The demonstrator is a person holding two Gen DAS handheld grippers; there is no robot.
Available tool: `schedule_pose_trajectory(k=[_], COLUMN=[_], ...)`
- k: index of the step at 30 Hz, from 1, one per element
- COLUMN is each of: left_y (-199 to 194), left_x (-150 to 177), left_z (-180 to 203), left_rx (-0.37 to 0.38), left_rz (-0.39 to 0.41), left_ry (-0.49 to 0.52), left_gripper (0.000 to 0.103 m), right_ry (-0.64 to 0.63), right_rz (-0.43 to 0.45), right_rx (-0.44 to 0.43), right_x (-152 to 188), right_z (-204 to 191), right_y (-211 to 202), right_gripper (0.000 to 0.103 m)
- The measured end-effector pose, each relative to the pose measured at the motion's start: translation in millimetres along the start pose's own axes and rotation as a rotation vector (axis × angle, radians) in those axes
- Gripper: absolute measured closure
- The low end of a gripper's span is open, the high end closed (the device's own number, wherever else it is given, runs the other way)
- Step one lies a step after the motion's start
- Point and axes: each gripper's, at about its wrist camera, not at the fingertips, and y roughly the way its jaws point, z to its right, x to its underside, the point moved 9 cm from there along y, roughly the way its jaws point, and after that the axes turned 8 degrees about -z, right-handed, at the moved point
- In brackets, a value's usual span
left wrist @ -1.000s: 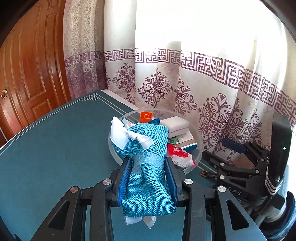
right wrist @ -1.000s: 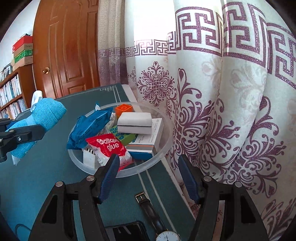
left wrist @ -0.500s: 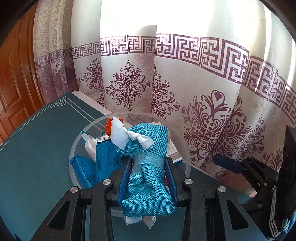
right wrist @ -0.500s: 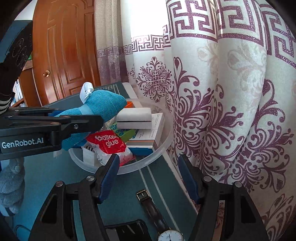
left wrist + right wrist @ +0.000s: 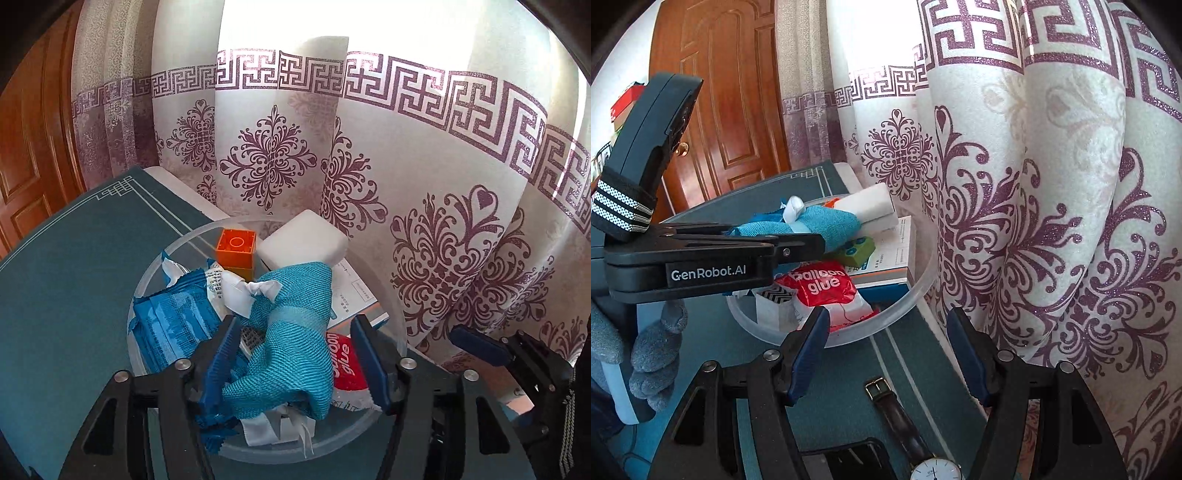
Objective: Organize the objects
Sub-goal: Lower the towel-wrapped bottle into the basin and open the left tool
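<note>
Pouch (image 5: 291,343) in bowl (image 5: 400,325); left hand-held gripper (image 5: 301,350) just opening.

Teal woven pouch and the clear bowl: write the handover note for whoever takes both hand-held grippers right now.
Left hand-held gripper: jaws have just been opening; the teal woven pouch lies between them, released, the pads clear of it.
Right hand-held gripper: open, empty, hovering near the clear bowl.
In the bowl: pouch on top of the blue wrapper, red balloon glue packet, orange block, white block, green block and box.
Done: pouch delivered.
Left: draw the left hand-held gripper back; the wristwatch and the dark item beside it remain on the table, probably next.
</note>
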Motion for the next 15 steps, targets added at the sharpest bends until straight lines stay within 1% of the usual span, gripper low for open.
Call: schedule_pose_trajectory(k=[1, 2, 6, 9, 10, 12, 14, 15], left_y=[-2.5, -5.6, -15.1, -28.0, -33.2, -46.2, -58.5, -64.5], left_x=[-0.7, -0.7, -1.3, 0.3, 0.2, 2.2, 5.1, 7.2], left_z=[-0.6, -1.4, -6.9, -13.9, -17.1, -23.1, -29.8, -33.7], left_rx=[-0.008, -0.013, -0.023, -0.042, -0.052, -0.073, -0.109, -0.134], left_rz=[0.010, 0.019, 0.030, 0.048, 0.060, 0.087, 0.109, 0.118], left_ry=[-0.004, -0.007, -0.019, -0.031, -0.038, -0.051, -0.059, -0.063], left_gripper=[0.021, 0.019, 0.019, 0.014, 0.012, 0.008, 0.002, 0.001], right_ry=[0.002, 0.005, 0.008, 0.010, 0.013, 0.021, 0.022, 0.021], right_rz=[-0.001, -0.002, -0.002, -0.006, -0.008, -0.008, -0.011, -0.014], right_rx=[-0.003, -0.005, -0.011, -0.022, -0.028, -0.038, -0.046, -0.051], right_x=[0.2, 0.7, 1.7, 1.8, 1.5, 0.7, -0.1, -0.2], right_z=[0.1, 0.1, -0.1, -2.0, -2.6, -3.6, -5.3, -6.9], right_y=[-0.2, -0.8, -4.2, -6.8, -7.5, -9.1, -10.4, -11.0], right_gripper=[0.036, 0.036, 0.036, 0.035, 0.034, 0.026, 0.024, 0.023])
